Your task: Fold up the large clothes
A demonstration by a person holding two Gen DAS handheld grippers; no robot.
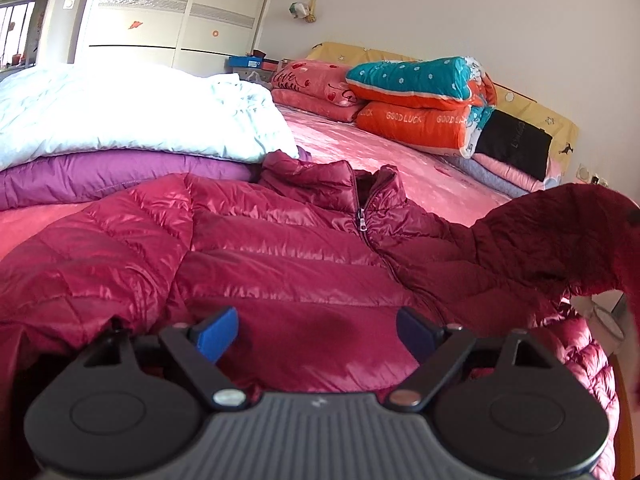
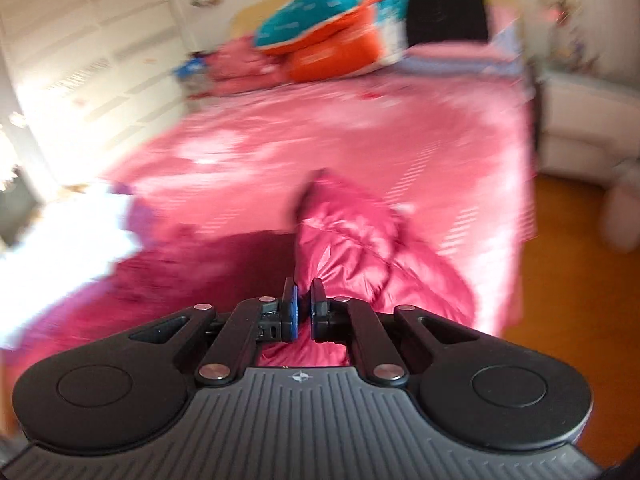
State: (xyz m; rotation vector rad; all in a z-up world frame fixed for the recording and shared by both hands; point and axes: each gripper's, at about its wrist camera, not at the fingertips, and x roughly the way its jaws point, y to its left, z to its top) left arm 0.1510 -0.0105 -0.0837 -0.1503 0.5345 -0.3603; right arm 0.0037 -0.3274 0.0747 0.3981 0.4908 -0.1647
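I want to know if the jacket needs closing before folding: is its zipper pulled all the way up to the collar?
No: on the red puffer jacket the zipper pull sits below the collar, which lies spread open.

Left wrist camera sits low and close over the red jacket (image 1: 280, 248); right wrist camera looks from higher. Both face the far quilt stack (image 1: 420, 100).

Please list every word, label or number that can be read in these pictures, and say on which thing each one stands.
"GOOD LUCK", printed repeatedly, partly cut off: on the orange folded quilt at the head of the bed.
"Love" in script: on the pink heart-print blanket; the line under it is unreadable.
Pale lettering on the black folded item: too small to read.
Label on the blue box: too small to read.
Right wrist view: too blurred, nothing readable.
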